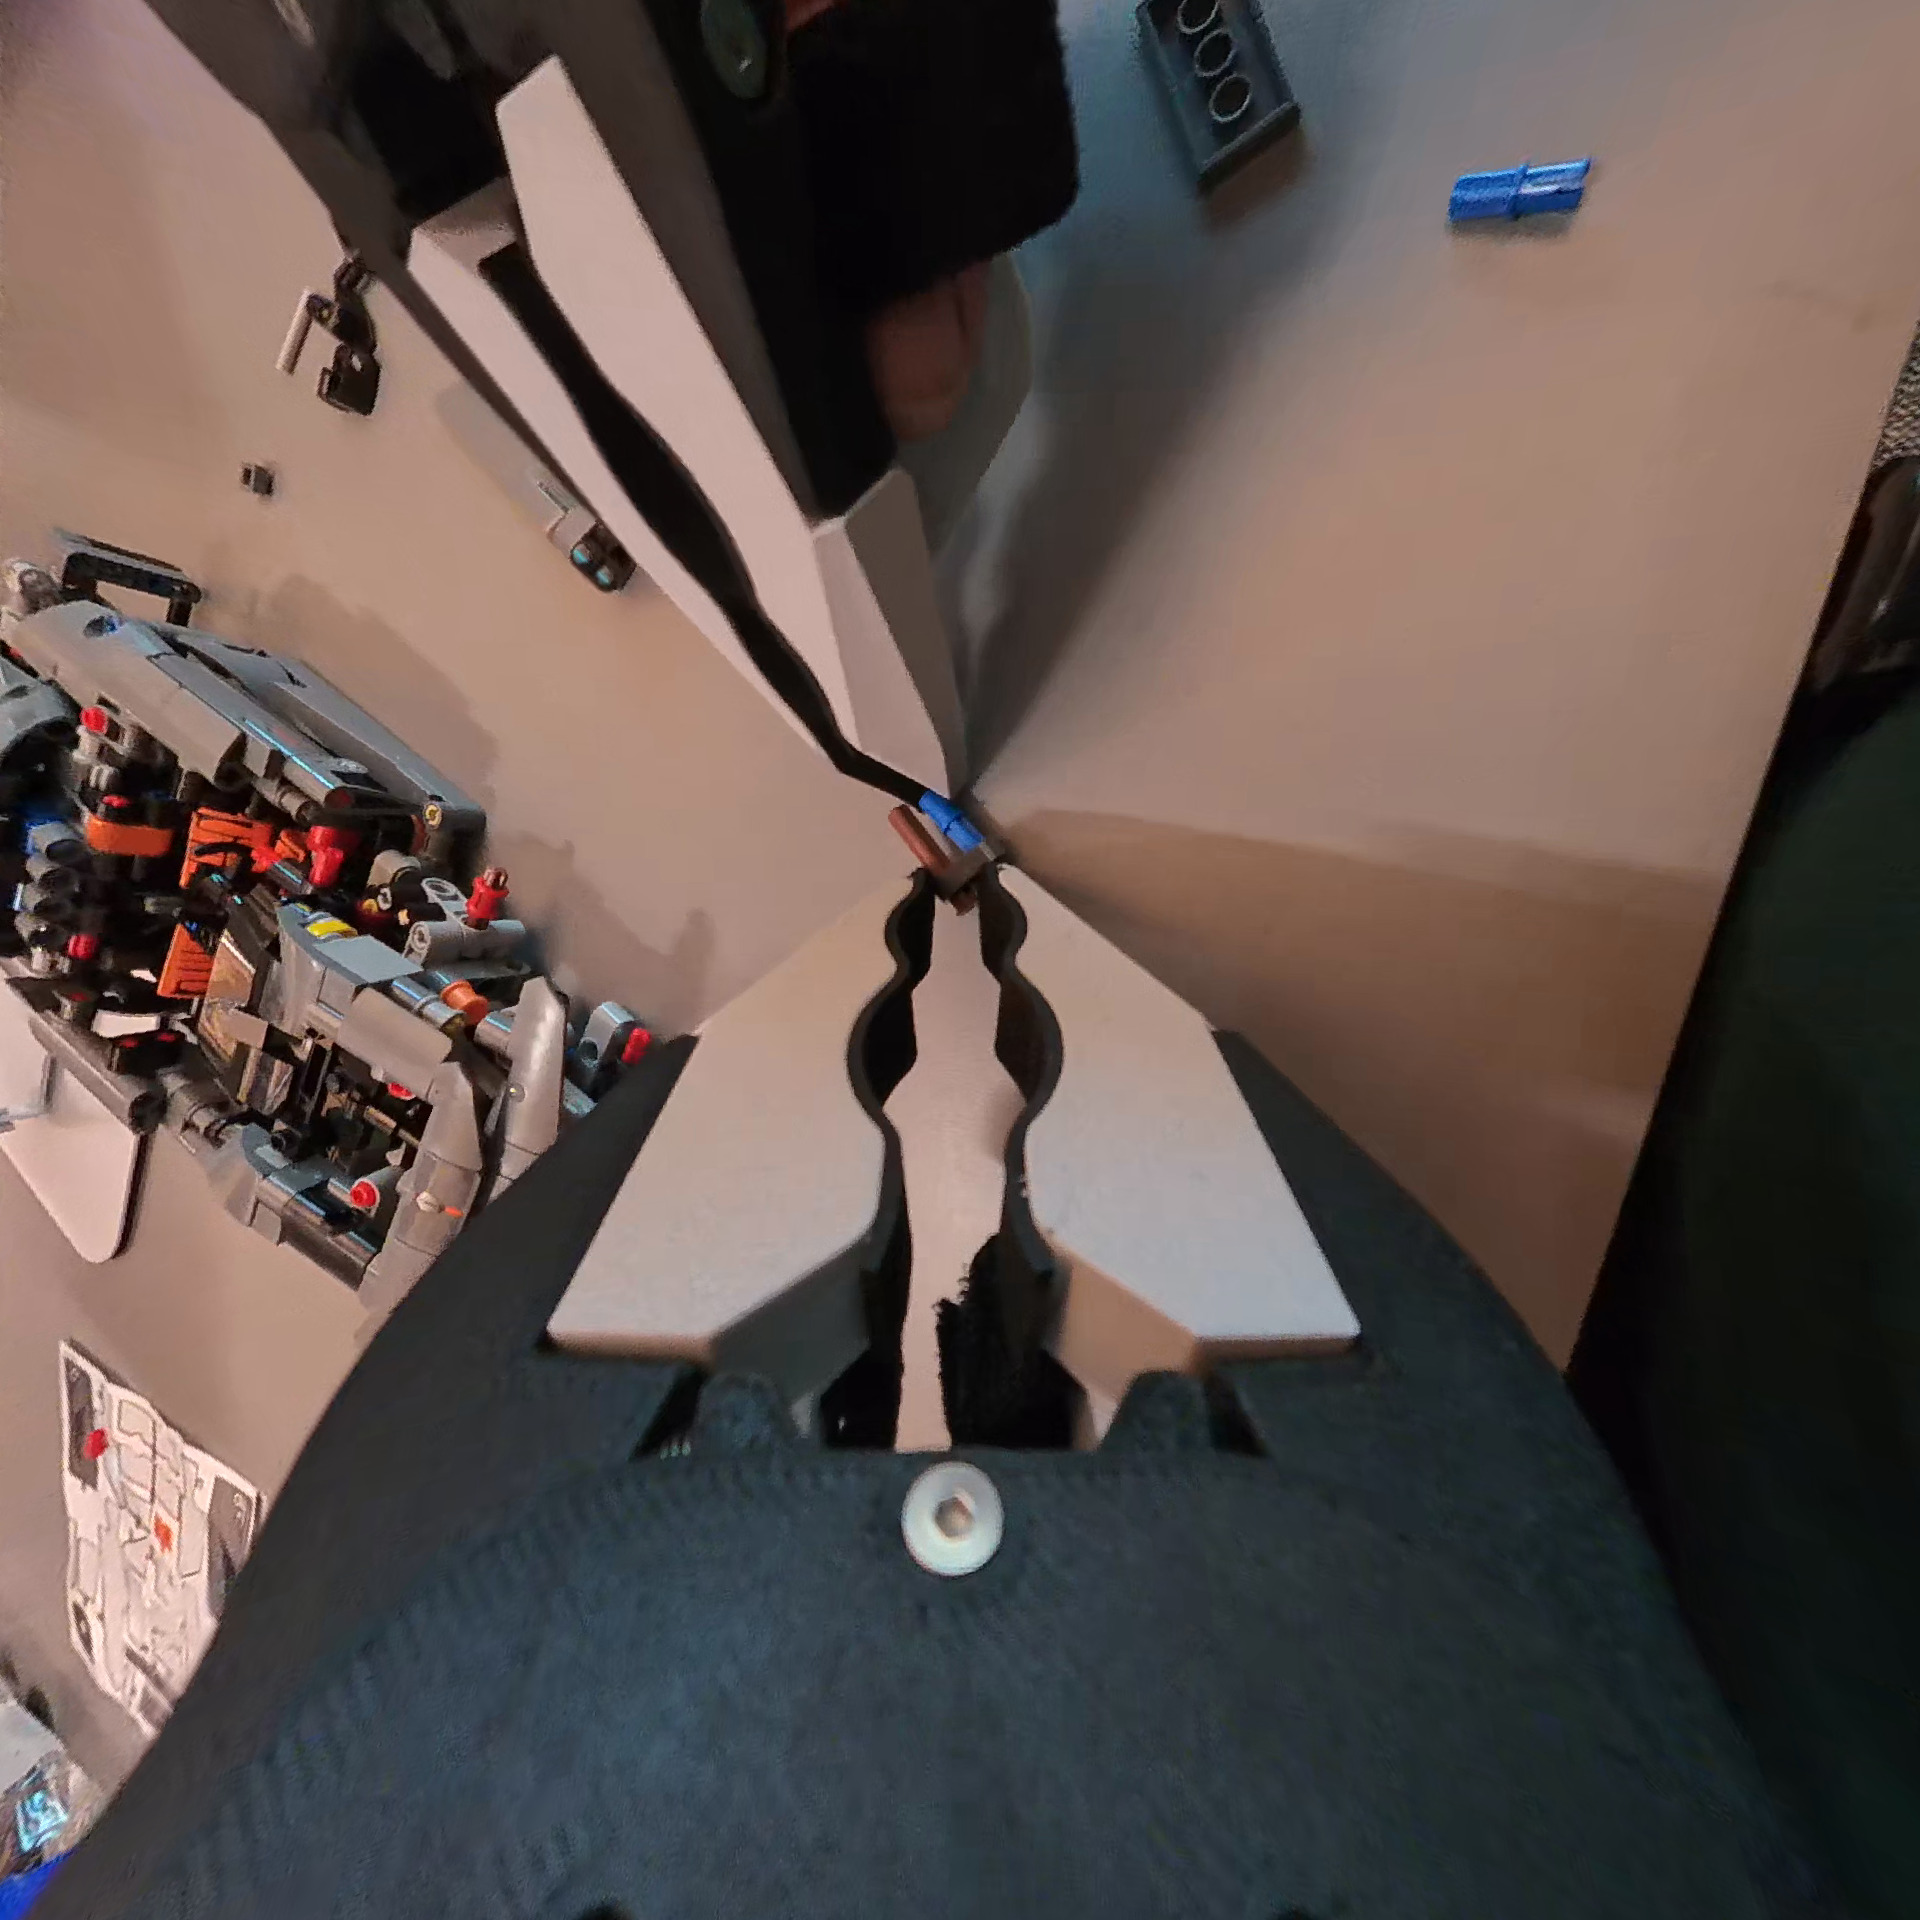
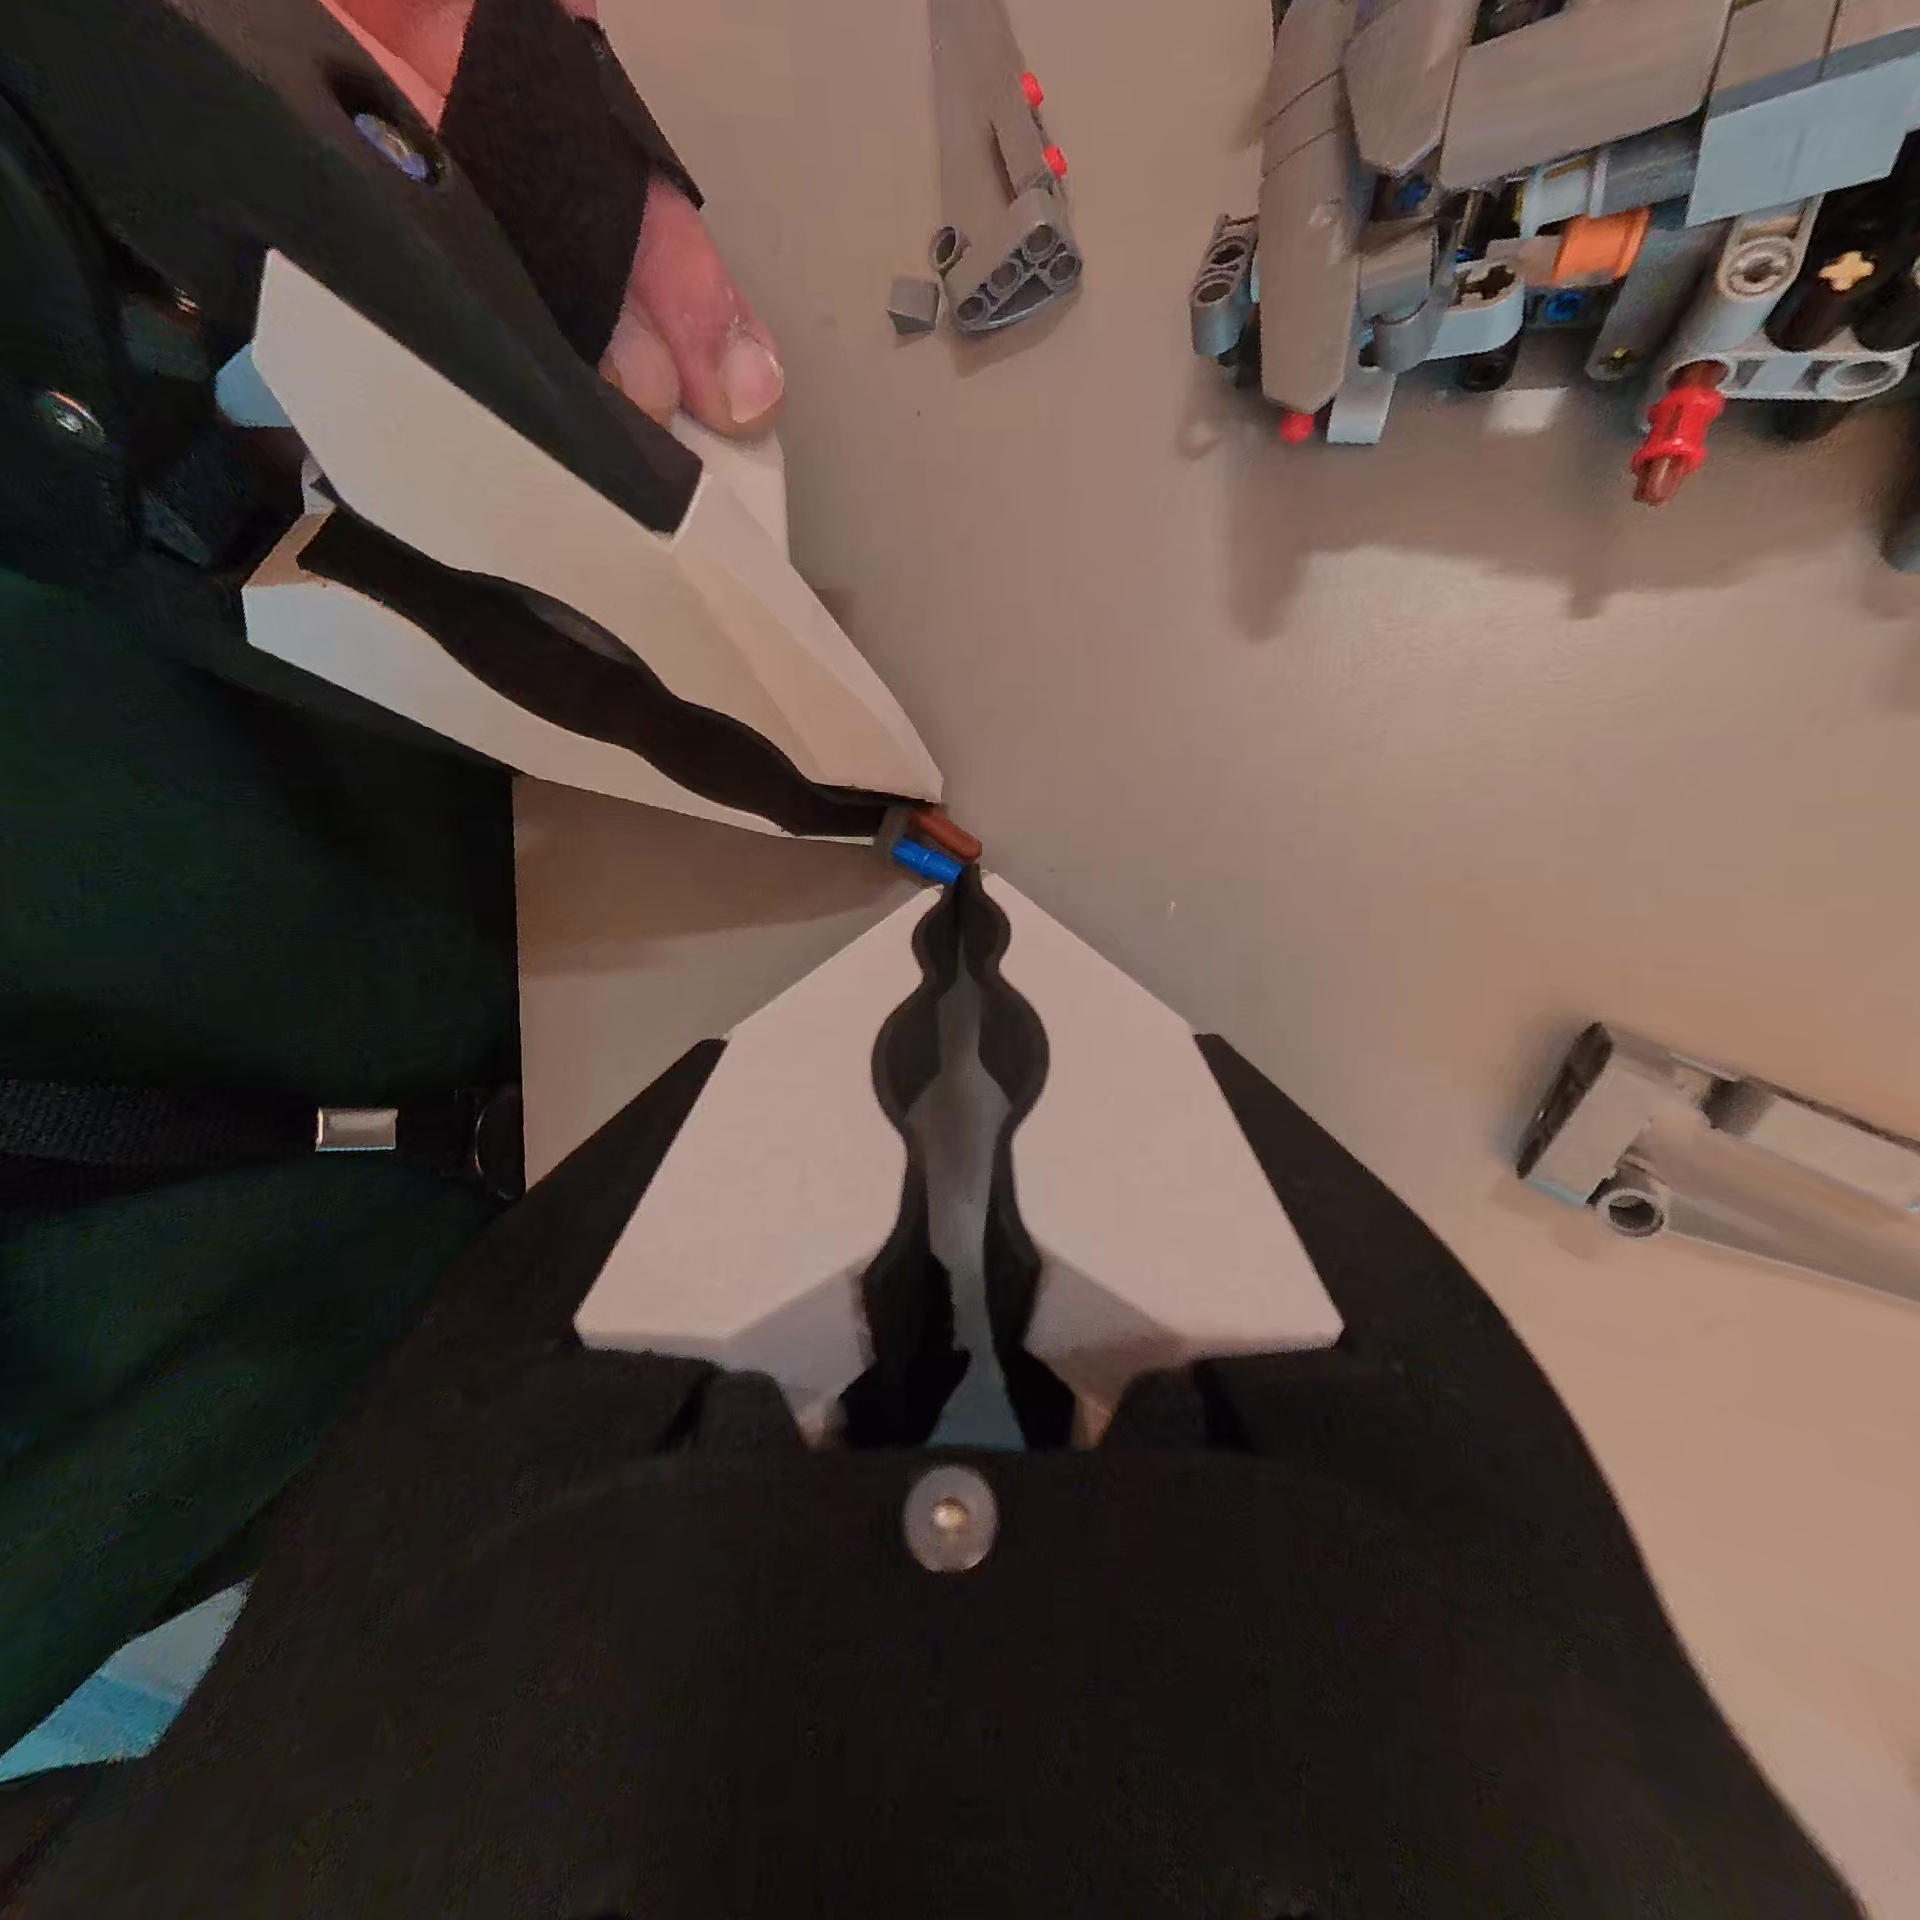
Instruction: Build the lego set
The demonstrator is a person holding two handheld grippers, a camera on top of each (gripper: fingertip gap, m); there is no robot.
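Observation:
A small grey connector (image 2: 891, 831) carries a brown pin (image 2: 951, 829) and a blue pin (image 2: 928, 858). My left gripper (image 1: 956, 883) is shut on this connector piece (image 1: 966, 868); in the right wrist view it reaches in from the upper left (image 2: 894, 821). My right gripper (image 2: 958, 891) is shut with its tips on the end of the blue pin. In the left wrist view it comes from above (image 1: 940, 795), with the blue pin (image 1: 951, 816) at its tip. Both grippers meet tip to tip above the beige table (image 1: 1351, 623).
The partly built grey model (image 1: 260, 935) lies left; it also shows in the right wrist view (image 2: 1558, 208). A loose blue pin (image 1: 1517, 192), a dark grey plate (image 1: 1216, 83), an instruction sheet (image 1: 145, 1517), a grey panel (image 2: 1714, 1174) and a grey beam (image 2: 1003, 208) lie around. Both grippers' tips are close together, under 4 cm apart.

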